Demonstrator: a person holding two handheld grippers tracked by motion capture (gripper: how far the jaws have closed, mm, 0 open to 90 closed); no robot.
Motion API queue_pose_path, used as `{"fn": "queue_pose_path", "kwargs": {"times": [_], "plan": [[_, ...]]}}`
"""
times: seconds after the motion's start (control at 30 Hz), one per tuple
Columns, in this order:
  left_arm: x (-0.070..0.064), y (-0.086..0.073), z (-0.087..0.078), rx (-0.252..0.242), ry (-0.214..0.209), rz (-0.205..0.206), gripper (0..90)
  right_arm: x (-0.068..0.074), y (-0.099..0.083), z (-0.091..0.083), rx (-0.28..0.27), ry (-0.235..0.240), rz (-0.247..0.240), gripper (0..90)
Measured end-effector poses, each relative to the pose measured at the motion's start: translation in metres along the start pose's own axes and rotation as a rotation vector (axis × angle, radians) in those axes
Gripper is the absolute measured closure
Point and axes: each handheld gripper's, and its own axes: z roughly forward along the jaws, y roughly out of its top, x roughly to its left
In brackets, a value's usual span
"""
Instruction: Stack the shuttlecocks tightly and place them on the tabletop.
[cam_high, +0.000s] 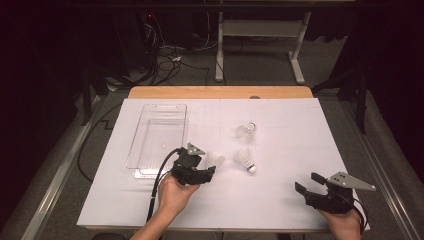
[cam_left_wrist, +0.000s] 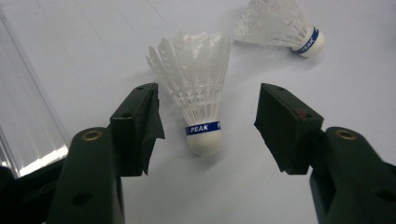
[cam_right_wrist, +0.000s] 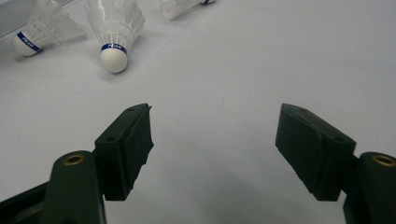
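Reaching: left tongs (cam_left_wrist: 205, 126) wide apart, straddling the nearest white feather shuttlecock with a blue band and white cork tip (cam_left_wrist: 198, 88); nothing gripped yet.
Position of shuttlecock: lying on the white paper-covered tabletop (cam_high: 280, 200), cork end toward the left tongs, feather skirt fanning away; seen from the high view it sits just right of the left tongs (cam_high: 207, 170) and near the clear plastic rectangular tray (cam_high: 134, 145).
Other shuttlecocks: second white feather shuttlecock (cam_high: 246, 160) just beyond the first, a third one (cam_high: 246, 131) farther back; all loose on the tabletop, apart from one another.
Right tongs: jaws spread, holding nothing, resting low at the right front of the tabletop (cam_high: 312, 184), well apart from the shuttlecocks.
Tray: appears empty, apart from a small speck I cannot make out.
Handling, my judgement: very light, likely to roll or skid if nudged by one jaw first. Feathers thin and brittle, easily crushed or bent.
Where to grip, my judgement: close on the cork tip or the blue band just above it, the stiffest part; squeeze gently, both jaws meeting together.
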Motion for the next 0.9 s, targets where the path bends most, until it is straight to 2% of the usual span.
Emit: {"fn": "queue_pose_path", "kwargs": {"times": [0.27,0.43,0.5,0.67,0.9], "plan": [[0.003,0.014,0.007,0.013,0.005,-0.027,39.2,0.0,0.0,0.0,0.005,0.003,0.0,27.4],[0.003,0.021,0.011,0.045,0.019,-0.013,38.9,0.0,0.0,0.0,0.006,0.007,0.002,27.4],[0.004,0.023,0.012,0.043,0.024,-0.018,38.9,0.0,0.0,0.001,0.007,0.008,-0.001,27.4],[0.006,0.032,0.014,0.051,0.008,-0.033,38.8,0.0,0.0,0.001,0.007,0.01,0.001,27.4],[0.007,0.046,0.018,0.071,0.013,-0.041,38.5,-0.001,0.0,0.001,0.006,0.013,0.008,27.3]]}}
